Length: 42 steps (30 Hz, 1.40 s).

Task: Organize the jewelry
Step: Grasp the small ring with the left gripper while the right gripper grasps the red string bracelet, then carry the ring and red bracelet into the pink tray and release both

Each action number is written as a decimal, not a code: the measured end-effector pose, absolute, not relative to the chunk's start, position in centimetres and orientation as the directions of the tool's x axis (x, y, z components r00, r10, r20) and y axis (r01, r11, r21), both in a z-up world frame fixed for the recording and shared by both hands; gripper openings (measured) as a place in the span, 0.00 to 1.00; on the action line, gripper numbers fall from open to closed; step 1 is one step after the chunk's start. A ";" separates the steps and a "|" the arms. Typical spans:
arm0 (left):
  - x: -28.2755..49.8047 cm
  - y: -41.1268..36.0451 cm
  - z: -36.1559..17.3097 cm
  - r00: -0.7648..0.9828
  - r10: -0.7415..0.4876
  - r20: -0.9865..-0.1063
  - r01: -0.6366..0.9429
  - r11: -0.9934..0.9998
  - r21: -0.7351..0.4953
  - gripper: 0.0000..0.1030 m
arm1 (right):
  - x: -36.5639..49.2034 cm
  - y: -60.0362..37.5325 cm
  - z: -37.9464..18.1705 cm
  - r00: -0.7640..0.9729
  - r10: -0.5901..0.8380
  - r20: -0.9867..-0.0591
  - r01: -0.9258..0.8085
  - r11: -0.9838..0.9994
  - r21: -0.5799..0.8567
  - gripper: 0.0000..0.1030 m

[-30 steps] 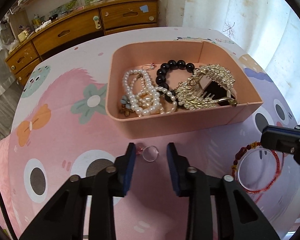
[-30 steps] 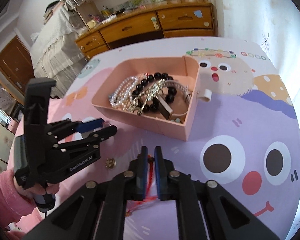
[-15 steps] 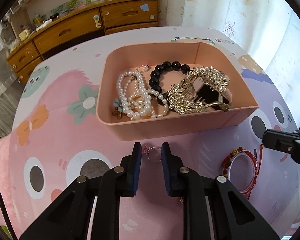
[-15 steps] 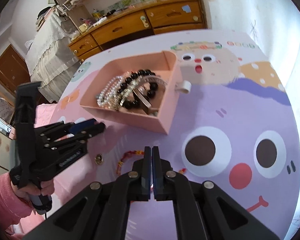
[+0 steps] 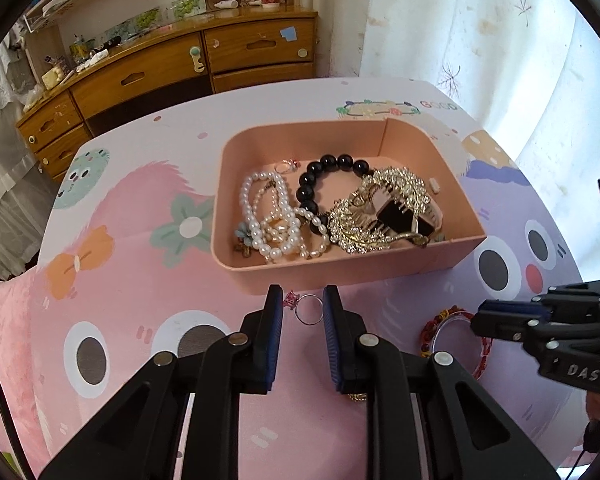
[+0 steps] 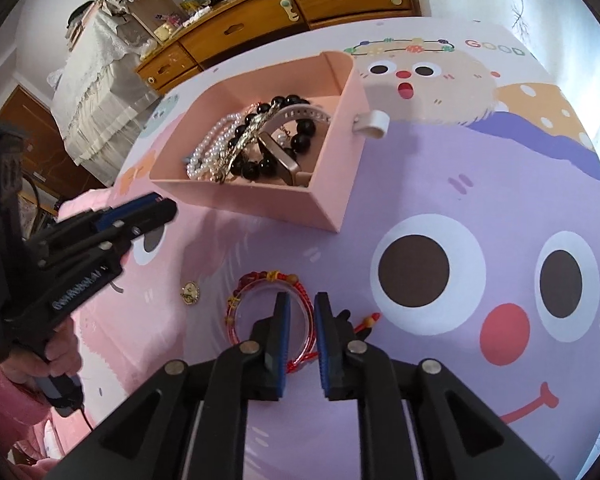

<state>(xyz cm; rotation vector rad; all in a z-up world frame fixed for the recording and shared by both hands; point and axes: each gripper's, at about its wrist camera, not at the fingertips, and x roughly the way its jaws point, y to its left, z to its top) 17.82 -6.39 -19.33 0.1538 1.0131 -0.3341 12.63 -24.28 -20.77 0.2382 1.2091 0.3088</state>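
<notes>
A pink box on the cartoon mat holds pearl strands, a black bead bracelet, a gold hair comb and a small ring. A silver ring with a pink stone lies on the mat just in front of the box, between the open jaws of my left gripper. A red string-and-bead bracelet lies on the mat; my right gripper is slightly open, straddling its right side. I cannot tell whether either gripper touches its piece.
A small gold pendant lies on the mat left of the red bracelet. A white loop sticks out from the box's right wall. A wooden dresser stands beyond the table. A curtain hangs at the right.
My right gripper went from shut to slightly open and now straddles the red bracelet. My left gripper stays around the silver ring, its jaws slightly wider than half a second ago.
</notes>
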 end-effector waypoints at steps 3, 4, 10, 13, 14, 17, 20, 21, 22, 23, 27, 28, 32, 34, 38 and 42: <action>17.7 -6.1 -18.7 0.502 -0.191 -0.844 0.333 0.943 -0.015 0.17 | 12.8 -23.6 -20.9 0.310 0.328 -0.892 -0.119 0.945 0.306 0.12; 17.7 -5.8 -18.4 0.508 -0.190 -0.840 0.327 0.945 -0.016 0.17 | 12.8 -23.3 -20.9 0.314 0.313 -0.896 -0.128 0.949 0.287 0.12; 17.8 -5.0 -16.7 0.537 -0.185 -0.823 0.318 0.948 -0.005 0.17 | 12.6 -22.2 -20.6 0.319 0.242 -0.916 -0.170 0.966 0.196 0.04; 17.8 -4.6 -15.6 0.561 -0.179 -0.808 0.314 0.949 0.008 0.17 | 12.7 -22.2 -20.3 0.319 0.298 -0.900 -0.178 0.951 0.251 0.04; 17.8 -4.5 -15.3 0.564 -0.181 -0.806 0.312 0.950 0.005 0.17 | 12.7 -22.0 -19.9 0.321 0.320 -0.891 -0.192 0.944 0.270 0.04; 18.1 -4.2 -14.6 0.561 -0.190 -0.806 0.313 0.950 -0.007 0.18 | 12.8 -21.4 -18.7 0.338 0.351 -0.873 -0.222 0.932 0.288 0.04; 18.8 -4.0 -14.2 0.548 -0.192 -0.814 0.313 0.950 -0.014 0.18 | 13.1 -20.7 -17.2 0.356 0.412 -0.839 -0.241 0.908 0.343 0.04; 18.9 -3.9 -14.1 0.551 -0.198 -0.811 0.312 0.950 -0.020 0.18 | 13.2 -20.4 -16.8 0.359 0.432 -0.827 -0.249 0.899 0.361 0.04; 19.2 -3.8 -13.8 0.558 -0.202 -0.805 0.307 0.951 -0.026 0.18 | 13.5 -20.3 -16.3 0.364 0.444 -0.819 -0.258 0.893 0.370 0.04; 19.4 -3.8 -13.6 0.563 -0.205 -0.800 0.302 0.953 -0.031 0.18 | 13.8 -20.0 -15.7 0.377 0.447 -0.811 -0.268 0.891 0.366 0.04; 20.1 -3.9 -12.6 0.591 -0.217 -0.777 0.295 0.954 -0.042 0.18 | 15.4 -19.7 -13.3 0.442 0.432 -0.786 -0.287 0.898 0.332 0.05; 20.2 -3.9 -12.3 0.604 -0.223 -0.765 0.296 0.954 -0.044 0.18 | 15.9 -19.9 -12.8 0.459 0.431 -0.777 -0.280 0.900 0.334 0.05; 20.5 -4.4 -11.7 0.631 -0.236 -0.739 0.288 0.956 -0.060 0.18 | 17.7 -21.3 -11.2 0.514 0.410 -0.753 -0.246 0.912 0.329 0.05; 20.8 -4.7 -11.5 0.641 -0.243 -0.728 0.282 0.957 -0.071 0.18 | 18.4 -22.1 -10.7 0.532 0.407 -0.743 -0.232 0.914 0.334 0.05; 21.5 -5.7 -11.6 0.649 -0.257 -0.716 0.282 0.955 -0.088 0.18 | 19.8 -23.3 -10.2 0.567 0.377 -0.733 -0.205 0.926 0.318 0.05; 21.9 -6.9 -11.7 0.650 -0.265 -0.712 0.295 0.952 -0.085 0.18 | 20.3 -23.9 -10.5 0.576 0.359 -0.734 -0.181 0.932 0.313 0.05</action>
